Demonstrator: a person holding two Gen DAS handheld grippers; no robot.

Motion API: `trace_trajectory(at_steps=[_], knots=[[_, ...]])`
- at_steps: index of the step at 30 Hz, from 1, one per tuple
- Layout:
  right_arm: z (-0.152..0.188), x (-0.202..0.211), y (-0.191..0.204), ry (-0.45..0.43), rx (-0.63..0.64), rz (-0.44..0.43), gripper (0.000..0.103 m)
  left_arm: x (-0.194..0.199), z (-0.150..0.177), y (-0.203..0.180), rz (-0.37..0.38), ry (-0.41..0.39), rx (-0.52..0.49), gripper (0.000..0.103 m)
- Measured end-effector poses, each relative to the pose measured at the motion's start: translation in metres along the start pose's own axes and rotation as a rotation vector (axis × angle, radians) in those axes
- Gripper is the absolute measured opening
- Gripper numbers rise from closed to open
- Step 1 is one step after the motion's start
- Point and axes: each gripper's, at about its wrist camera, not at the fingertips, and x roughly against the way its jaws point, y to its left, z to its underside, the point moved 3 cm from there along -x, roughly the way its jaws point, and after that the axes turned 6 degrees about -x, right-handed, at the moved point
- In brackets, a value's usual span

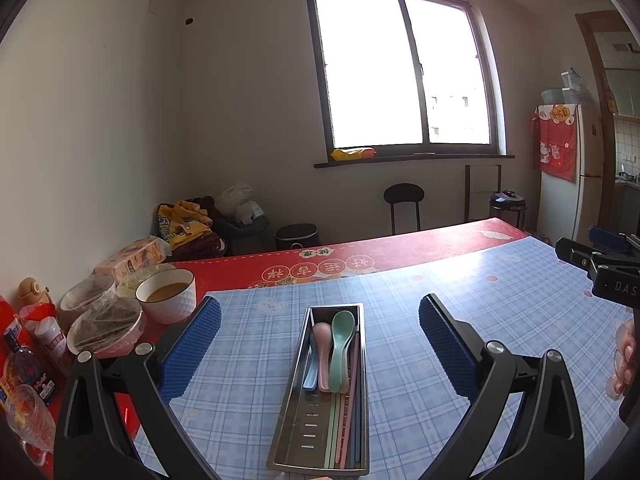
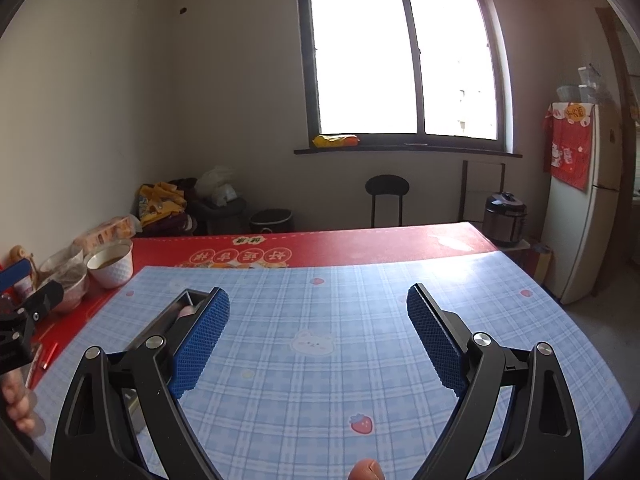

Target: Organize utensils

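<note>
The left gripper (image 1: 320, 344) is spread wide, its blue ribbed pads (image 1: 192, 350) apart and gripping nothing. Directly between its fingers, and running back under it, lies a long stainless-steel utensil tray (image 1: 296, 432) on the blue checked tablecloth (image 1: 460, 292). Inside the tray a green spoon (image 1: 341, 344), a pink spoon (image 1: 322, 350) and a blue spoon (image 1: 311, 372) rest with their bowls toward the far end, beside a bundle of pastel chopsticks (image 1: 346, 412) lying lengthwise along the tray's right side. Out to the left of this gripper stand a white bowl of brown liquid (image 1: 166, 295) and covered bowls (image 1: 105, 330) on the red cloth (image 1: 400, 248).

The right gripper (image 2: 318, 336) is likewise wide open and empty, with only bare tablecloth between its fingers. The tray sits just behind its left finger, largely hidden by it. Far ahead of both is a window (image 1: 400, 68).
</note>
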Motion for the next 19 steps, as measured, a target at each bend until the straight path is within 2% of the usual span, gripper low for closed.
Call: trace_trajectory(at_steps=[19], knots=[[0.0,0.0,0.004,-0.006,0.026,0.043,0.087,0.003,0.004,0.012,-0.024,0.002,0.029,0.097]])
